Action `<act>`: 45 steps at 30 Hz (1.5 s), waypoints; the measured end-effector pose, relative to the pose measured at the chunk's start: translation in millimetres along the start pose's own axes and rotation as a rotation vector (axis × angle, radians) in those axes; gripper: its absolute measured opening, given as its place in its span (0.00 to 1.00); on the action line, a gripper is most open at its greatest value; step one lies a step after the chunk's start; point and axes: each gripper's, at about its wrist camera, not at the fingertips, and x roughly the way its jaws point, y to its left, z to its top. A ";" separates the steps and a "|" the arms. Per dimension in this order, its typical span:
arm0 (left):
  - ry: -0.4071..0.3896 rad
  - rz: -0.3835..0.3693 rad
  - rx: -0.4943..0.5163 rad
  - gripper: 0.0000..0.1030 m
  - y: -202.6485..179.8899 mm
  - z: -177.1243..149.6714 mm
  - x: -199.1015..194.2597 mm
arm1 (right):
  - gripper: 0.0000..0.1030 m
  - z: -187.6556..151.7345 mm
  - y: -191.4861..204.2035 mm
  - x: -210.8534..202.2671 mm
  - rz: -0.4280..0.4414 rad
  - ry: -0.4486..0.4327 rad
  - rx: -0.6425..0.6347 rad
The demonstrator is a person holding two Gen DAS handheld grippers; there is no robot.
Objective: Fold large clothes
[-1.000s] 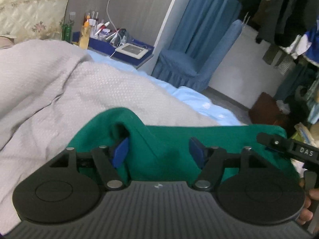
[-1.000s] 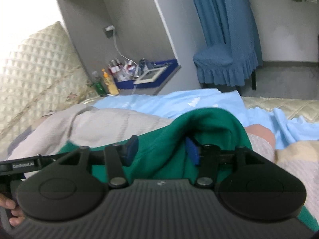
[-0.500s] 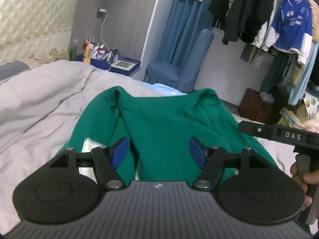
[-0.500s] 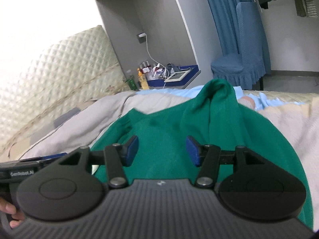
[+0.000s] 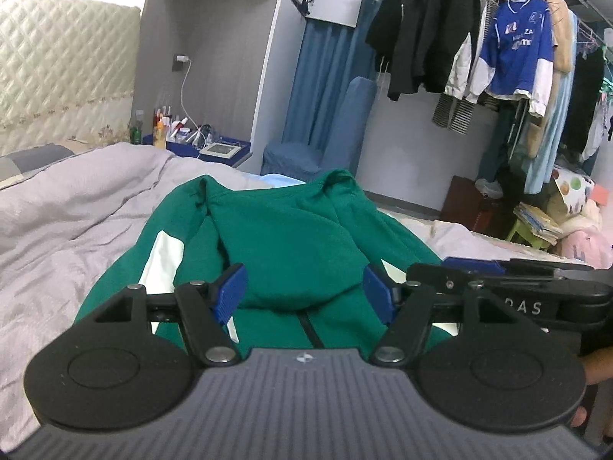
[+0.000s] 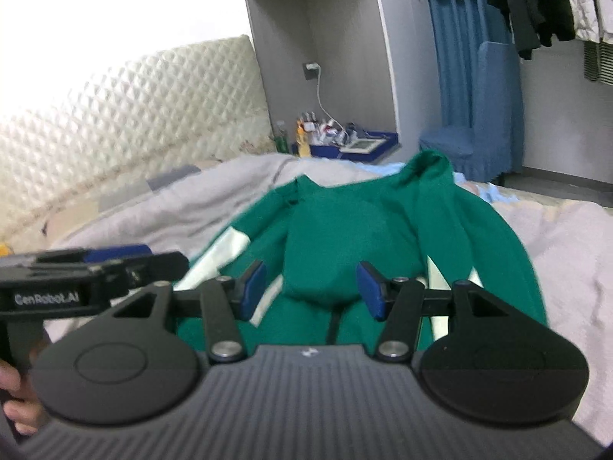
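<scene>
Two hand-held grippers hover side by side above a green hooded jacket point(image 5: 291, 230) spread on a bed. The jacket lies on a grey quilt point(image 5: 65, 222), hood folded down over the chest, a dark zip running down the front, and white panels showing on both sleeves. Its two shoulder corners point away towards the head of the bed.

From the left wrist view, the left gripper point(image 5: 304, 293) has its blue pads set well apart, with nothing pinched between them; the hood's rounded edge shows through the gap, lower down on the bed. The right gripper point(image 5: 471, 268) reaches in from the right edge, level and just beside it, and fingers of the person's hand point(image 5: 595, 368) wrap its handle.

From the right wrist view, which is slightly blurred, the right gripper point(image 6: 312, 291) also has its blue pads apart, a little narrower, gripping nothing; the jacket point(image 6: 383, 222) lies beyond and below them. The left gripper point(image 6: 115, 257) shows at the left edge, with a hand point(image 6: 15, 395) below it.

Behind the bed stand a quilted cream headboard point(image 5: 57, 88), a bedside table point(image 5: 214, 149) crowded with bottles, and a blue-covered chair point(image 5: 325, 138). Clothes, including a blue and white jersey point(image 5: 513, 46), hang on a rack to the right.
</scene>
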 end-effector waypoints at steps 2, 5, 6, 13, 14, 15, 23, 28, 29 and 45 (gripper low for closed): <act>-0.004 0.009 -0.024 0.70 -0.5 -10.4 -8.2 | 0.54 -4.6 -7.3 -8.6 -0.036 0.027 0.033; 0.003 0.042 -0.074 0.70 13.5 -29.6 -10.3 | 0.70 -9.7 -28.6 -17.3 -0.128 0.087 0.105; 0.014 0.063 -0.094 0.70 21.7 -36.1 -8.9 | 0.75 -11.9 -39.0 -20.5 -0.156 0.092 0.142; 0.077 0.261 -0.202 0.71 83.8 -49.9 -16.4 | 0.81 -39.1 -111.1 -27.3 -0.320 0.120 0.519; 0.081 0.270 -0.213 0.73 90.5 -47.8 -16.3 | 0.81 -43.5 -117.5 -24.2 -0.341 0.141 0.553; 0.088 0.281 -0.217 0.75 95.5 -47.2 -16.5 | 0.81 -47.7 -122.0 -20.5 -0.356 0.161 0.574; 0.207 0.386 -0.152 0.80 108.4 -54.8 14.6 | 0.80 -76.4 -133.3 11.1 -0.334 0.277 0.672; 0.255 0.449 -0.115 0.80 115.1 -66.0 40.2 | 0.78 -87.9 -146.2 17.6 -0.388 0.284 0.720; 0.251 0.458 -0.125 0.80 117.3 -66.4 40.8 | 0.74 -88.5 -147.2 18.6 -0.388 0.288 0.720; 0.093 0.528 -0.241 0.04 175.8 -23.9 4.5 | 0.09 -24.5 -154.9 -19.4 -0.438 0.109 0.521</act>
